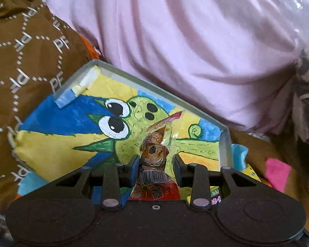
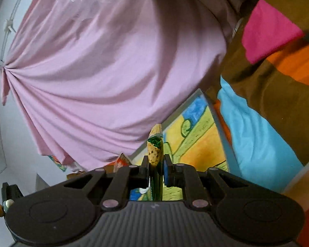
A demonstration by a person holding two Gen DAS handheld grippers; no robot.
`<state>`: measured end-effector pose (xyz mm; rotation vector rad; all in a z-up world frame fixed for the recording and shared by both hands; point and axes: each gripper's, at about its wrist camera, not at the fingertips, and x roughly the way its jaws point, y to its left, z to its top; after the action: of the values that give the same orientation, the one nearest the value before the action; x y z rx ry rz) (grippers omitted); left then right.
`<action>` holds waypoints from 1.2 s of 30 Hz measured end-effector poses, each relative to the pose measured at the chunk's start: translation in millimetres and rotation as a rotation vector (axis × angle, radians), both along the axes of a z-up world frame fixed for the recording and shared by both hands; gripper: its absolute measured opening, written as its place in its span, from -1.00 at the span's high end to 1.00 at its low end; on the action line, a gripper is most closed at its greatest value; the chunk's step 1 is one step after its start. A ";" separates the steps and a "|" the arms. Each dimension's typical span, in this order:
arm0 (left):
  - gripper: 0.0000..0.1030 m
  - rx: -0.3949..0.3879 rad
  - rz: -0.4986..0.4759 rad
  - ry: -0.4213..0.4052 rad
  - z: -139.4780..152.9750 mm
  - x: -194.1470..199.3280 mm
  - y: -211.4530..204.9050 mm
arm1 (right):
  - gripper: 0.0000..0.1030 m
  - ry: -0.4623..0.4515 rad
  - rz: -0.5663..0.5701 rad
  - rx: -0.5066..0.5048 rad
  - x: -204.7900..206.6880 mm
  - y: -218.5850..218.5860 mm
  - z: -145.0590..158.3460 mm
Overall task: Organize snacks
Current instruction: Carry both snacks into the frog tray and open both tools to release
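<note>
Item 1: red snack pack [image 1: 154,160], clear window, brown speckled eggs inside, barcode end toward camera. Held between the jaws of the left gripper [image 1: 156,164]; the jaws sit either side of it, and whether they pinch or only bracket it I cannot tell, prob. a light hold. Pack hangs over the tray [image 1: 226,144], near its right edge, above the painted green cartoon creature [image 1: 138,123]. Judged: carried lengthwise so it can be laid flat w/ label readable.

Item 2: green snack pack [image 2: 155,154], speckled yellow print, seen edge-on. The right gripper [image 2: 156,164] has its jaws clamped tight on the thin edge. Over the same tray, toward a far corner. Judged: edge grip suits a flat sachet, keeps it upright for slotting beside others.

Surrounds: tray rests on a brown patchwork bedspread [image 1: 31,61] w/ pink, blue, orange blocks; pink cloth [image 1: 175,30] behind.

View notes: left wrist shows the full tray picture, taped corner [image 1: 80,84]. Right wrist alone shows another orange-red packet [image 2: 121,160] off the tray's left edge, a white wall w/ cord, and the green pack.
</note>
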<state>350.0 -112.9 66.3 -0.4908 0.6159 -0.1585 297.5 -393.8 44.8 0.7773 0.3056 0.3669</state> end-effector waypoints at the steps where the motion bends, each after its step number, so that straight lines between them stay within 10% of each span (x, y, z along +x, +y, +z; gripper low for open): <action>1: 0.29 0.002 -0.004 0.004 -3.5 4.3 -3.1 | 0.71 0.007 0.003 -0.006 4.6 0.5 -2.2; 20: 0.30 0.103 -0.051 0.020 -28.7 24.0 -29.1 | 0.67 0.065 -0.034 -0.297 22.3 18.2 -8.4; 28: -0.04 0.092 -0.056 0.018 -24.1 16.3 -27.5 | 0.60 0.051 -0.047 -0.345 31.5 20.0 -11.8; 36: -0.56 0.094 -0.013 -0.047 -3.2 -6.3 -16.3 | -0.28 -0.002 -0.088 -0.457 20.9 27.1 1.9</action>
<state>343.7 -129.2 63.1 -0.3913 0.5781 -0.1520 318.3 -366.7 46.7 0.3402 0.3361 0.2027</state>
